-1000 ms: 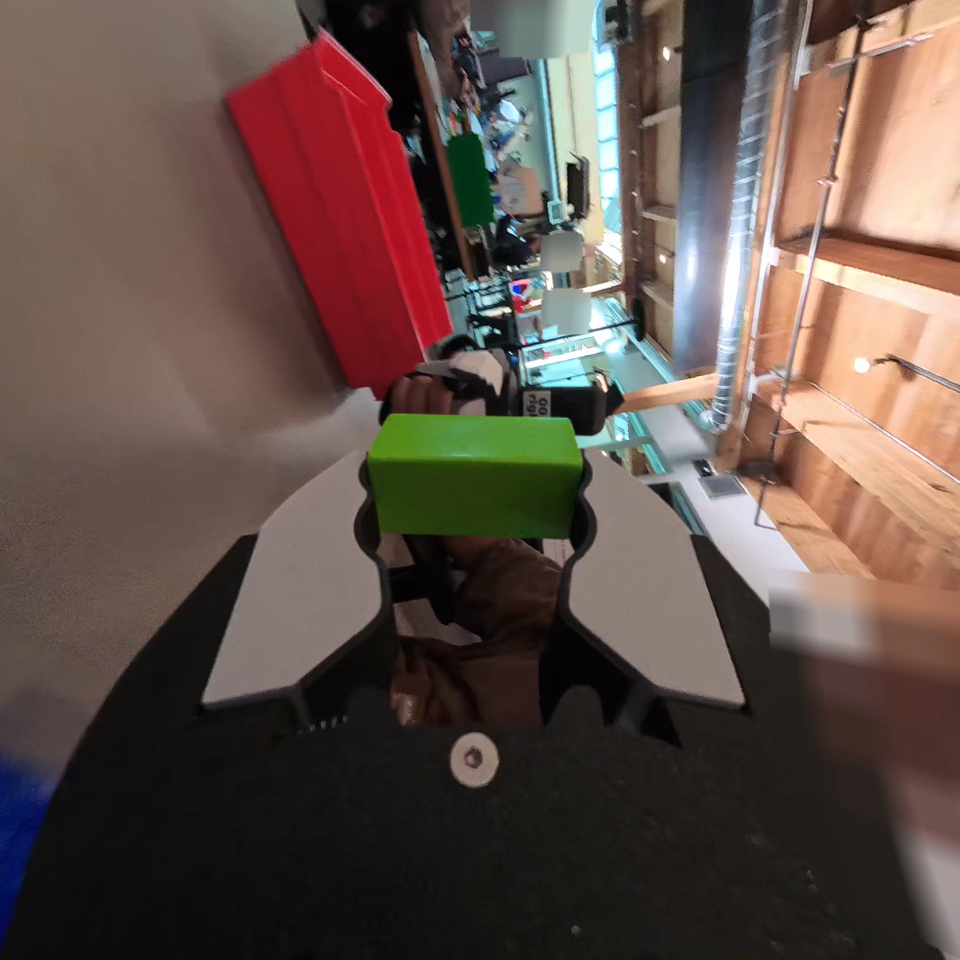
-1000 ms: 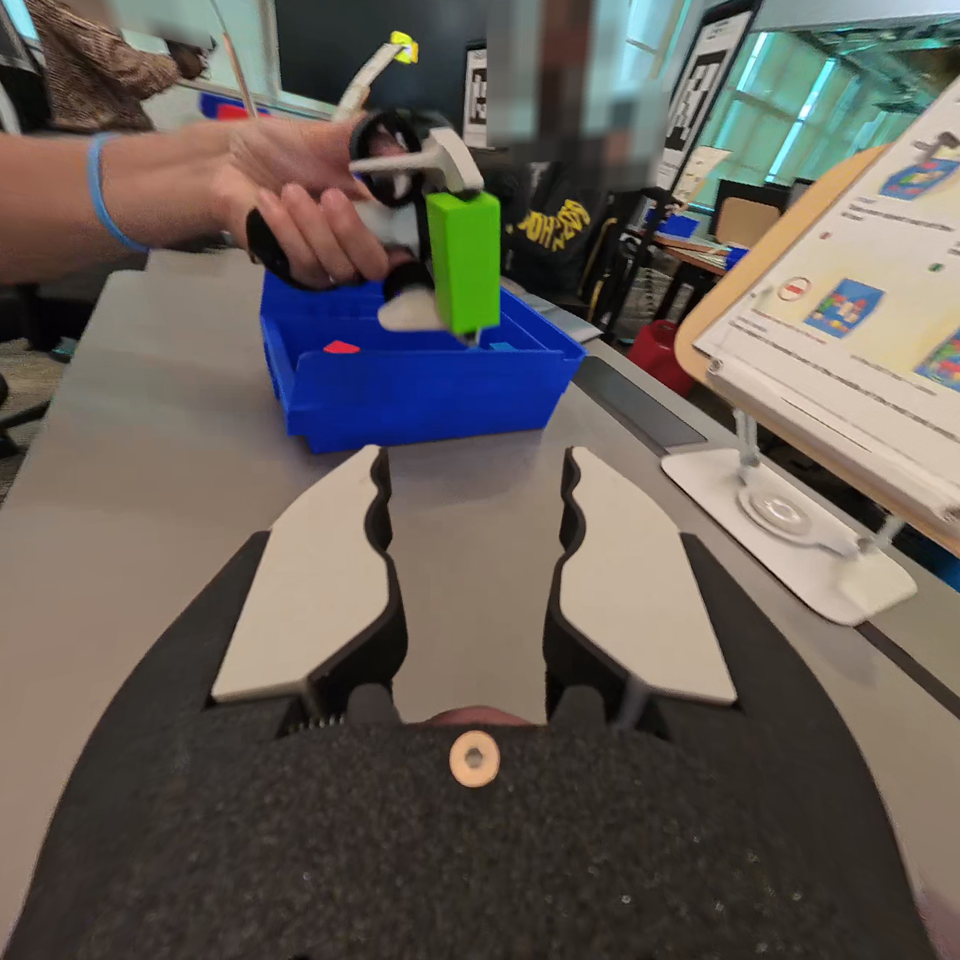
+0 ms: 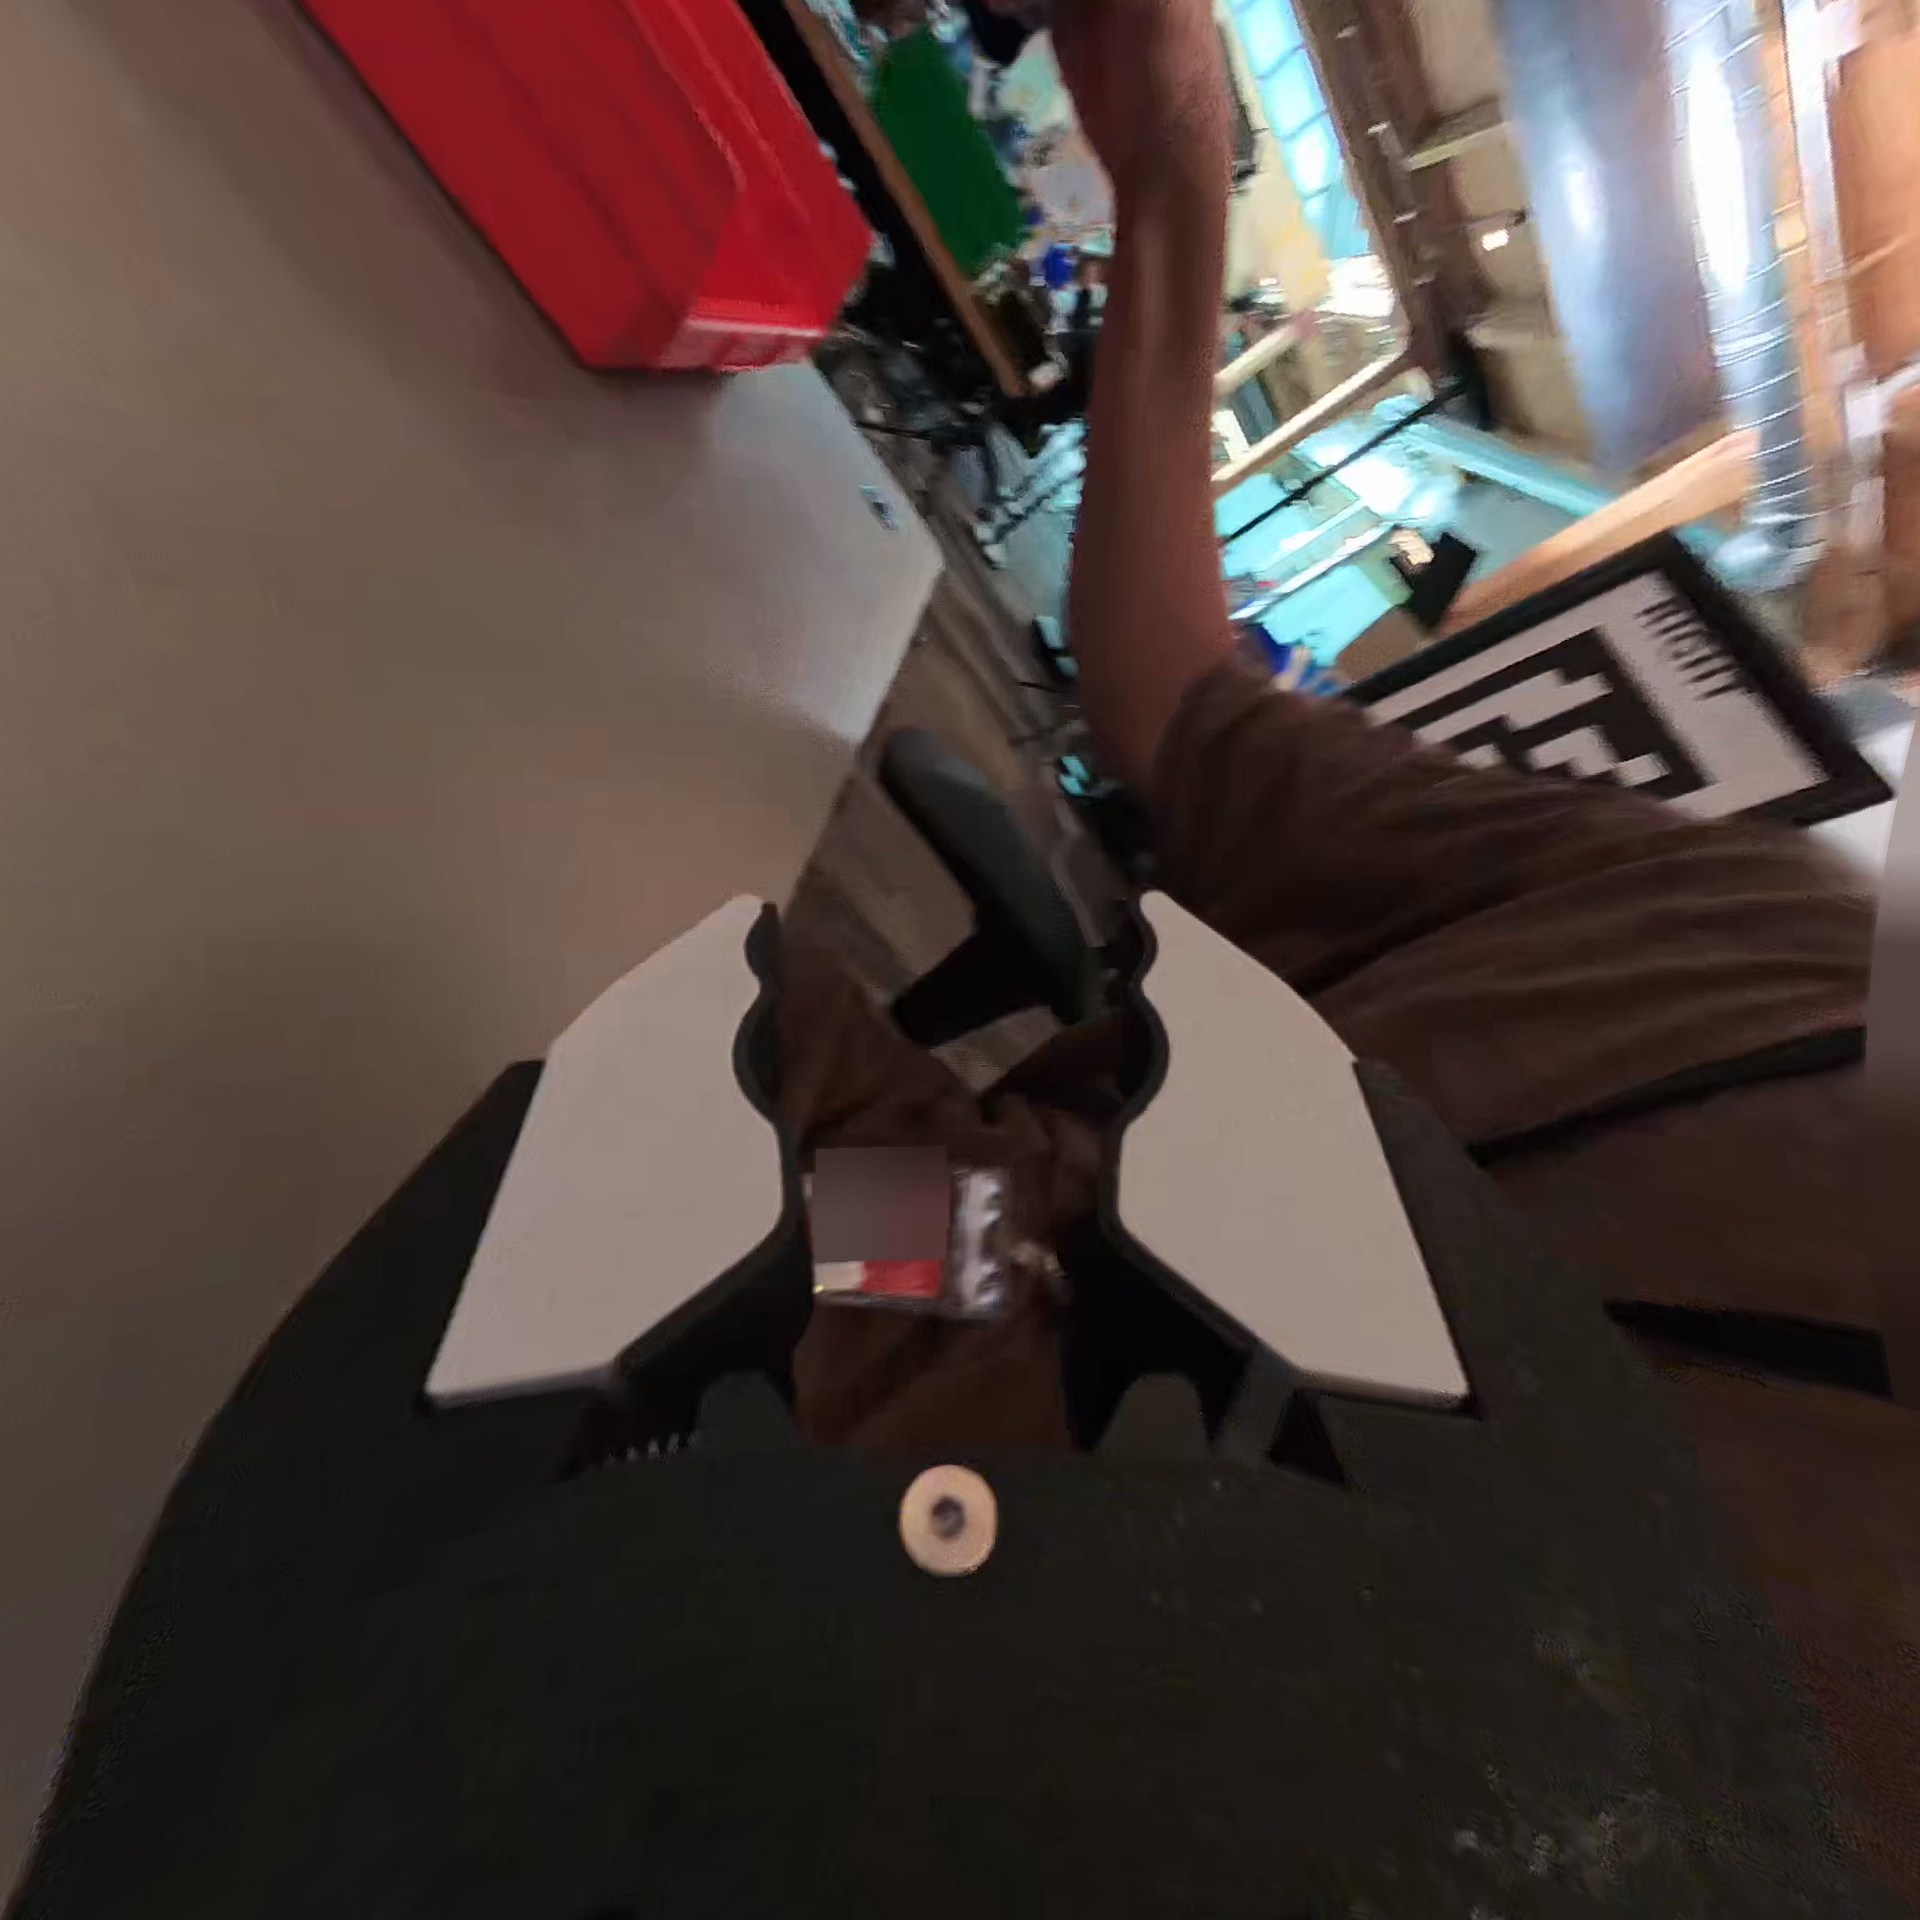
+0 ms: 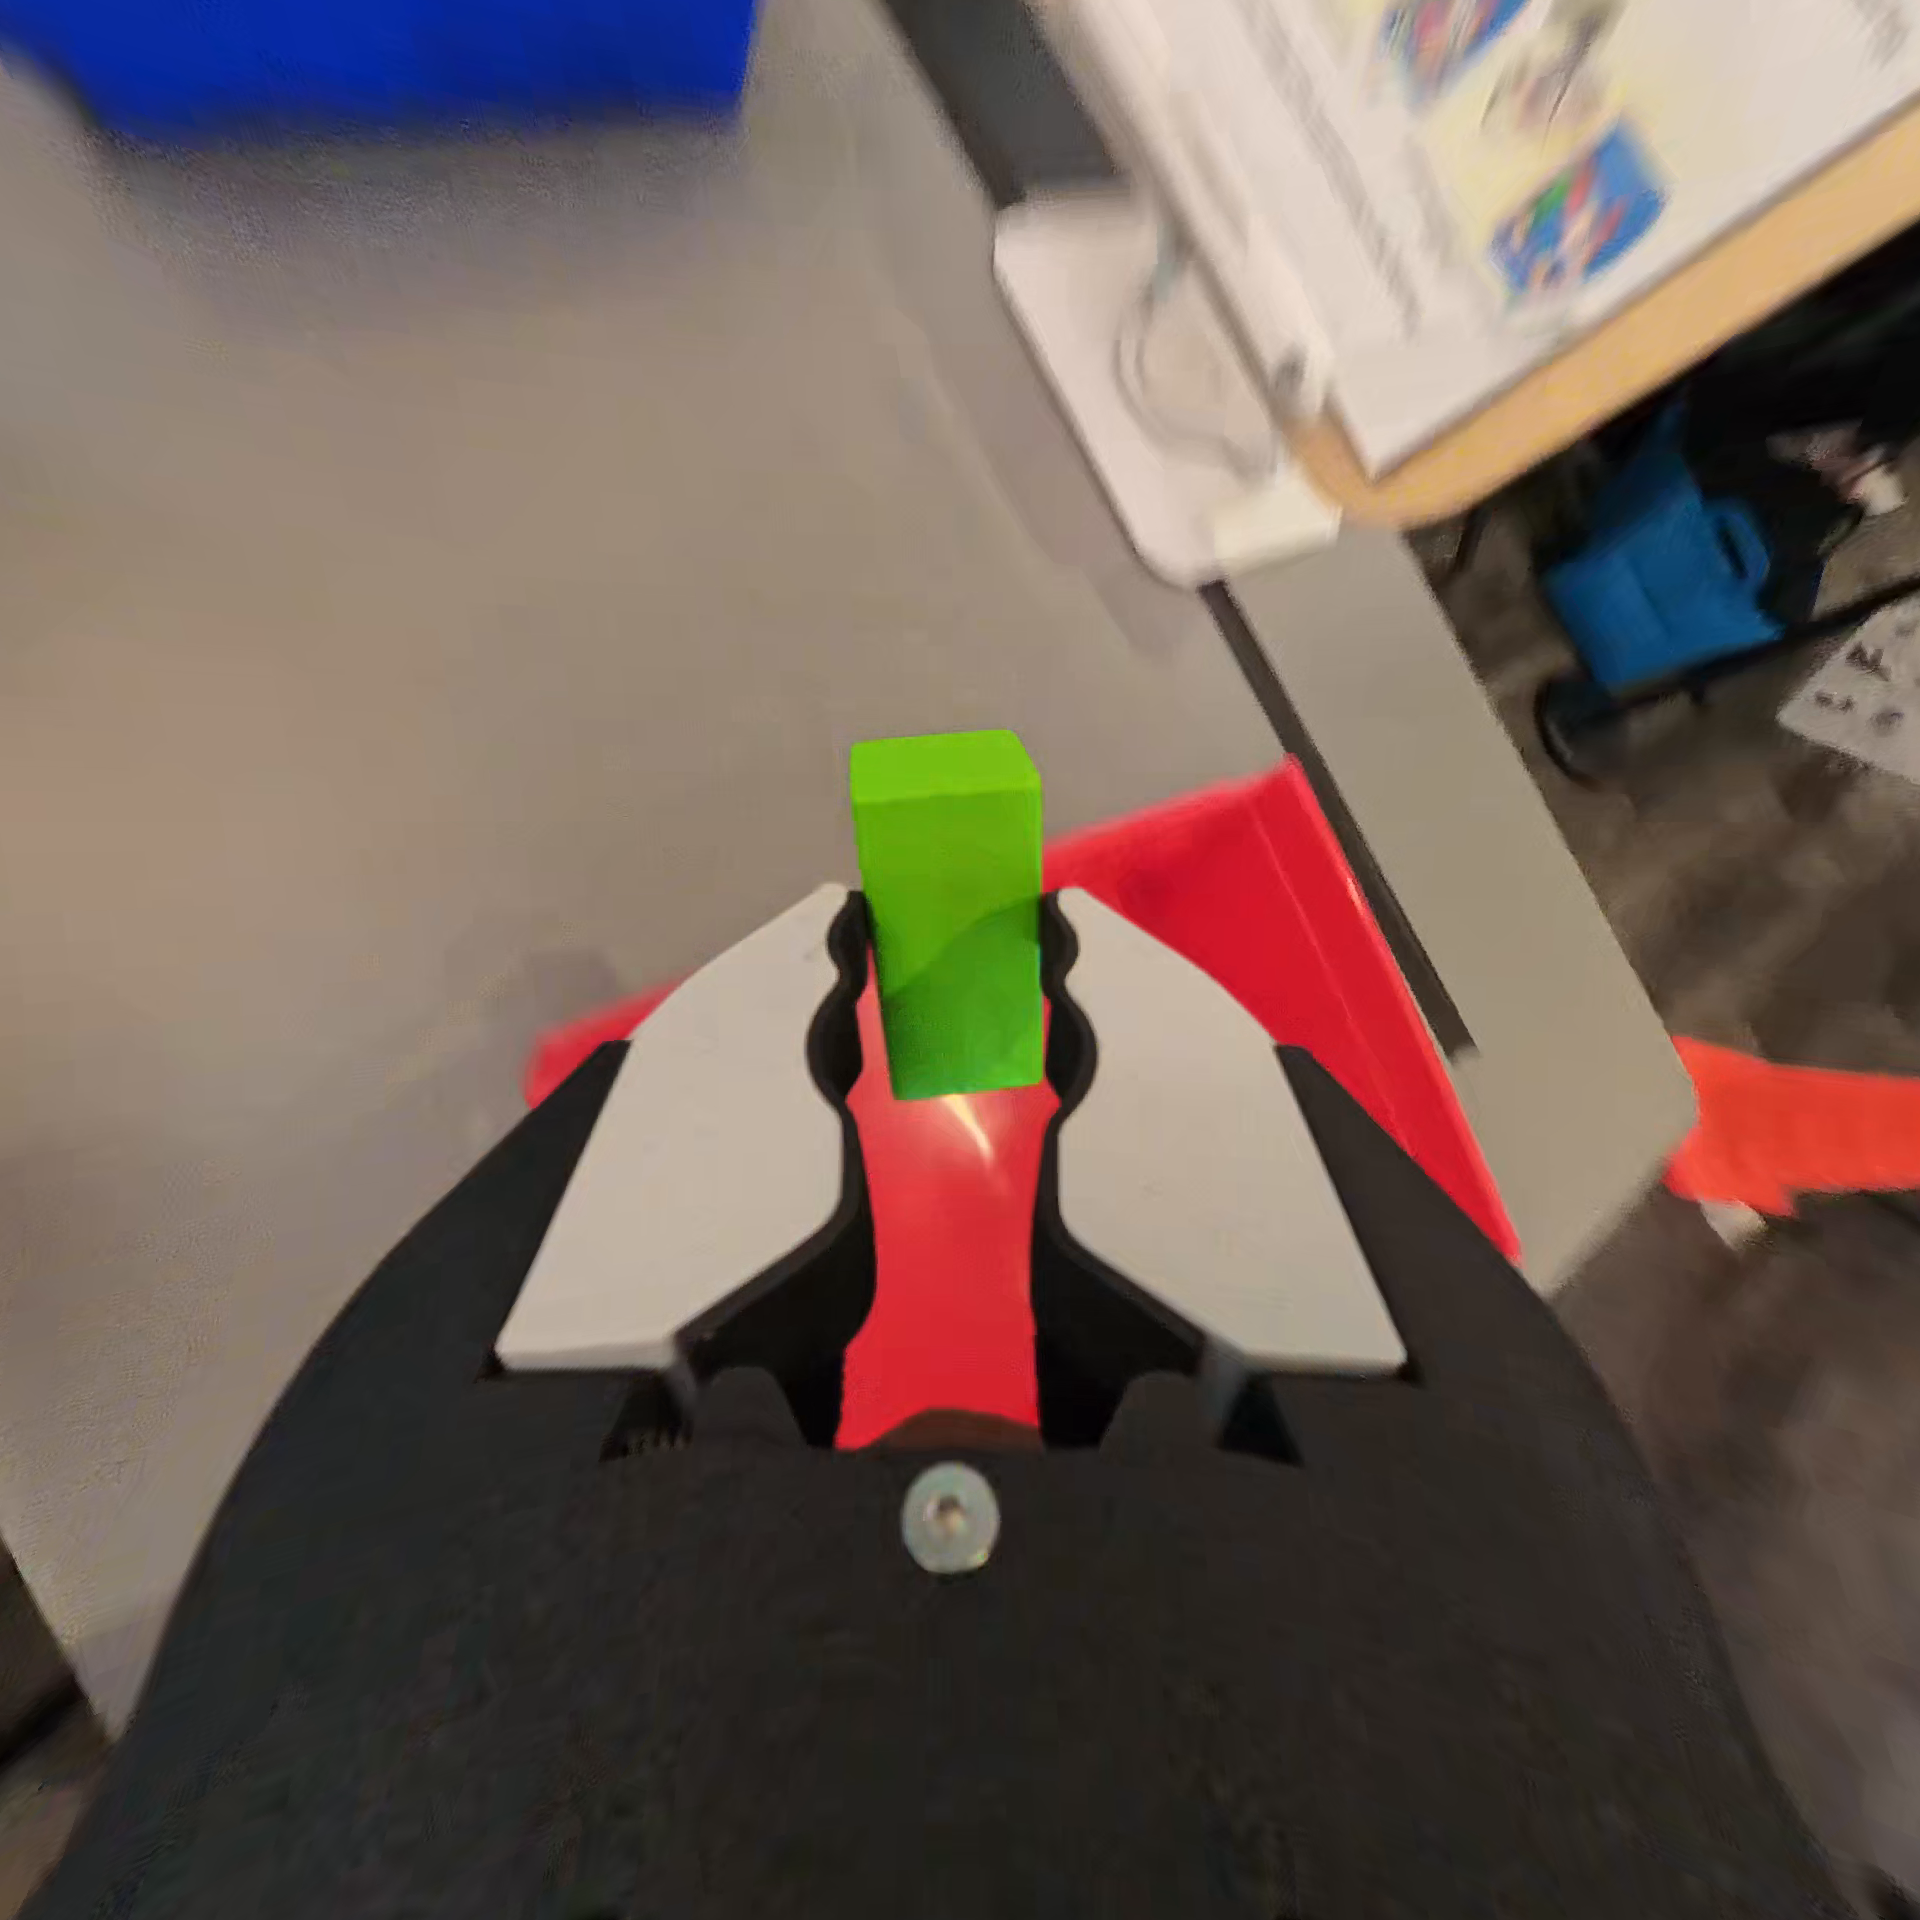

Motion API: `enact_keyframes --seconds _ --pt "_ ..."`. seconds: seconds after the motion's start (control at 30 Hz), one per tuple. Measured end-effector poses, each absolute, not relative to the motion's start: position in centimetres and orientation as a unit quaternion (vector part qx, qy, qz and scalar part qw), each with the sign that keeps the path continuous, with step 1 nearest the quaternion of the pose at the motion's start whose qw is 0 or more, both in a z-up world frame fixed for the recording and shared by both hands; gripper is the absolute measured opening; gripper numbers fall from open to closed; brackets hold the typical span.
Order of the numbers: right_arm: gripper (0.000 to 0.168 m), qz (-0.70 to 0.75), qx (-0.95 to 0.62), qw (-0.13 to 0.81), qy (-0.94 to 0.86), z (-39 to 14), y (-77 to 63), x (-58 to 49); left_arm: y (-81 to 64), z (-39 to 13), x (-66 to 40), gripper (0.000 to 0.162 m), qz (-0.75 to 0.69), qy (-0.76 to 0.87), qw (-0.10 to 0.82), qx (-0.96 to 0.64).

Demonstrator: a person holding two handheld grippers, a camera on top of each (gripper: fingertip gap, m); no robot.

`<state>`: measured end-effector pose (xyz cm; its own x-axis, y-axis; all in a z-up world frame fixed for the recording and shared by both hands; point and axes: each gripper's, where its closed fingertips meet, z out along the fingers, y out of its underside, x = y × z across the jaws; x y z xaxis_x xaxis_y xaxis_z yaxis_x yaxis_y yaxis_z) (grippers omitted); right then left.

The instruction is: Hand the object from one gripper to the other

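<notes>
green block: smooth matt | red bin: glossy plastic

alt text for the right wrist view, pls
The right gripper is shut on a green block that juts out past its fingertips, above a red bin on a grey table. A blurred blue bin and an instruction board lie beyond.
</notes>
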<state>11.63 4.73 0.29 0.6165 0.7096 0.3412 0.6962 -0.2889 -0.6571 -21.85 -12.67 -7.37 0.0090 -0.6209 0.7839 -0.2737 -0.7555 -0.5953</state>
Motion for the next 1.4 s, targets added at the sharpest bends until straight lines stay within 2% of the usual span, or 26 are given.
enact_keyframes --seconds 0.13,0.23,0.37,0.5,0.57,0.8,0.87,0.93,0.97,1.03,1.1,1.2,1.3,1.4 --pt "0.032 -0.045 -0.839 0.257 -0.477 -4.9 4.0 17.6 -11.7 -10.5 -25.1 0.06 -0.512 0.341 0.268 -0.742" --pt "0.032 -0.064 -0.843 0.155 -0.511 -9.3 2.7 20.0 -11.5 -11.3 -26.0 0.06 -0.492 0.338 0.267 -0.756" --pt "0.032 -0.062 -0.837 0.063 -0.539 -13.9 0.7 21.6 -11.1 -11.1 -26.0 0.06 -0.488 0.336 0.285 -0.754" --pt "0.032 -0.059 -0.834 0.011 -0.549 -16.8 -0.4 22.9 -11.3 -11.5 -25.7 0.061 -0.488 0.338 0.274 -0.757" --pt "0.032 -0.063 -0.831 -0.011 -0.552 -17.6 -0.7 23.5 -11.0 -11.8 -25.7 0.069 -0.482 0.329 0.276 -0.764" --pt "0.032 -0.054 -0.832 -0.02 -0.552 -17.9 -1.0 23.4 -11.1 -11.8 -25.8 0.07 -0.47 0.337 0.282 -0.765" --pt "0.039 -0.058 -0.838 -0.009 -0.543 -17.5 -0.8 23.2 -10.8 -11.8 -25.9 0.072 -0.459 0.338 0.291 -0.768" --pt "0.067 -0.085 -0.846 0.034 -0.525 -15.2 0.3 22.8 -10.5 -11.8 -26.0 0.076 -0.451 0.332 0.299 -0.772" --pt "0.07 -0.091 -0.851 0.074 -0.512 -13.2 1.1 22.1 -10.4 -11.9 -26.1 0.077 -0.448 0.332 0.301 -0.774" --pt "0.062 -0.06 -0.86 0.185 -0.471 -8.2 2.3 18.8 -10.1 -12.2 -26.4 0.077 -0.436 0.331 0.302 -0.78" --pt "0.066 -0.003 -0.859 0.299 -0.416 -3.5 2.6 14.4 -9.6 -12.1 -26.7 0.076 -0.425 0.327 0.312 -0.784" --pt "0.069 0.113 -0.813 0.431 -0.376 0.4 0.8 6.6 -9.2 -11.9 -27.0 0.071 -0.417 0.33 0.327 -0.781" --pt "0.07 0.233 -0.728 0.533 -0.363 0.7 -2.3 -1.7 -8.4 -11.9 -27.7 0.06 -0.398 0.317 0.34 -0.791" --pt "0.07 0.334 -0.679 0.546 -0.359 -2.6 -5.6 -8.6 -7.8 -12.2 -28.7 0.061 -0.371 0.326 0.358 -0.792"
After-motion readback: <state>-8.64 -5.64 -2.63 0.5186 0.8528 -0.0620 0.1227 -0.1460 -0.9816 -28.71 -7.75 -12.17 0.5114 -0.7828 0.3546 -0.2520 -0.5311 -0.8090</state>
